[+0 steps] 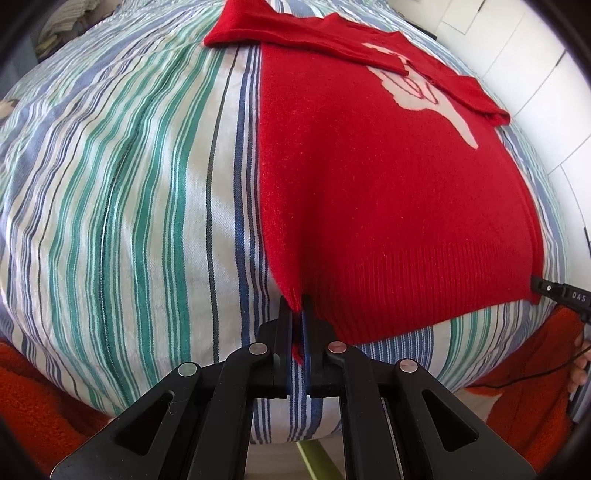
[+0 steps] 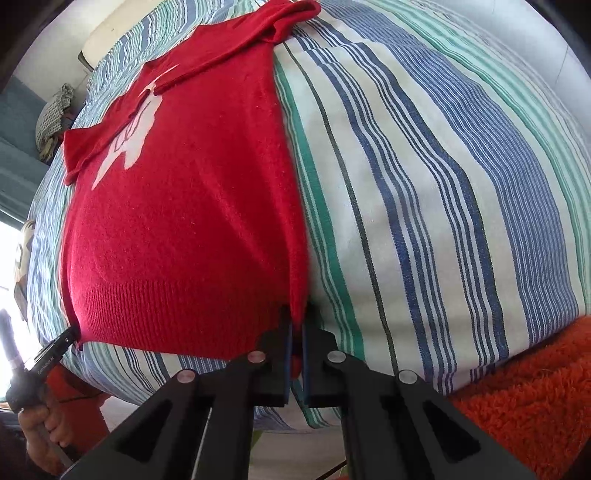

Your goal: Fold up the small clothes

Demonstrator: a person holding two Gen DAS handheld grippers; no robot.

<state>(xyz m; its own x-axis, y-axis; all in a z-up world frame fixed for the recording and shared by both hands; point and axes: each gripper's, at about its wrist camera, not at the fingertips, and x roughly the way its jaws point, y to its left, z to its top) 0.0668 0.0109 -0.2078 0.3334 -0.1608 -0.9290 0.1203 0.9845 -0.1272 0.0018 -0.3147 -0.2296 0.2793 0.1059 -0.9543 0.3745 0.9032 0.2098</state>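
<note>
my left tongs (image 1: 298, 317) and right tongs (image 2: 297, 325) each pinch a bottom corner of the red sweater (image 1: 388, 192), which lies flat on the striped bedcover (image 1: 129, 203), sleeves crossed. lifting unevenly could skew the fold; the knit hem might slip free.

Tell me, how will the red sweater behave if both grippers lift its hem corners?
The red sweater is soft knit, so it will probably hang limp and sag between the left gripper and right gripper. Its folded-in sleeves may slip open.
</note>
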